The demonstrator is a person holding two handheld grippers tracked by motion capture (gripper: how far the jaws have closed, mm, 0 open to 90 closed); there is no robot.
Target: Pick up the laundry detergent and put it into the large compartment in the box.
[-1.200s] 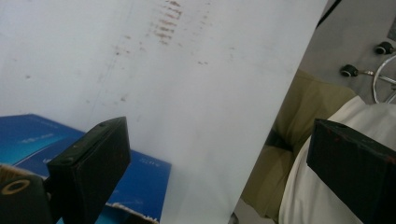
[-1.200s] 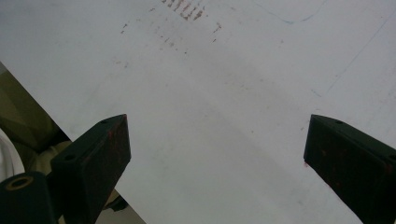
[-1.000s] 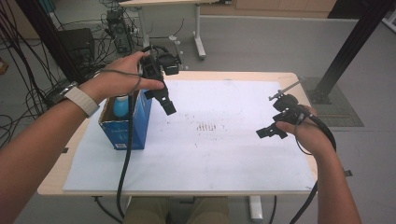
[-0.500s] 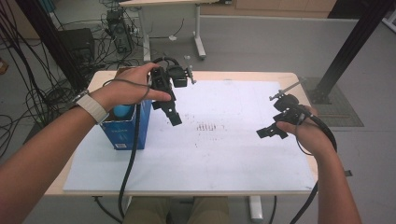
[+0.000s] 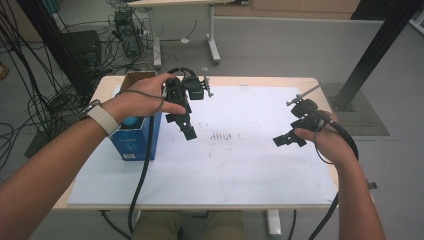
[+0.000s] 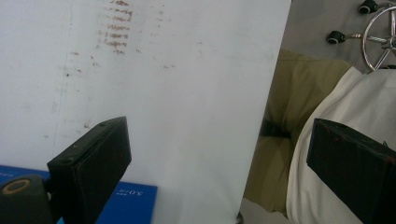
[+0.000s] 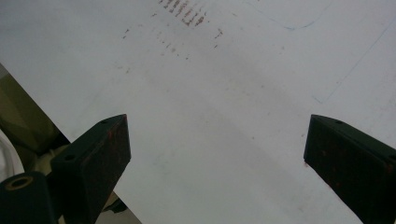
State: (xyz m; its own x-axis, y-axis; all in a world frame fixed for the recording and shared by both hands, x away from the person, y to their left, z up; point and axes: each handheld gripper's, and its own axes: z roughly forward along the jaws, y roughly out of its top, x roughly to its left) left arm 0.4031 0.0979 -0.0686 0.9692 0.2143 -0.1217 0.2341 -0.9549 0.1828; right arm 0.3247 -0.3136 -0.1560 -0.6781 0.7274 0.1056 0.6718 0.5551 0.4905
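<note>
The left hand-held gripper point(image 5: 184, 125) is held raised, jaws spread wide and pointed down toward the person. The right hand-held gripper point(image 5: 289, 140) is held lower, apparently tilted leftward, jaws likewise parted.

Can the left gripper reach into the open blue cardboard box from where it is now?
Probably yes. The left gripper hangs open just beside the blue cardboard box, whose top is open, and nothing stands between them on the white table sheet.
</note>
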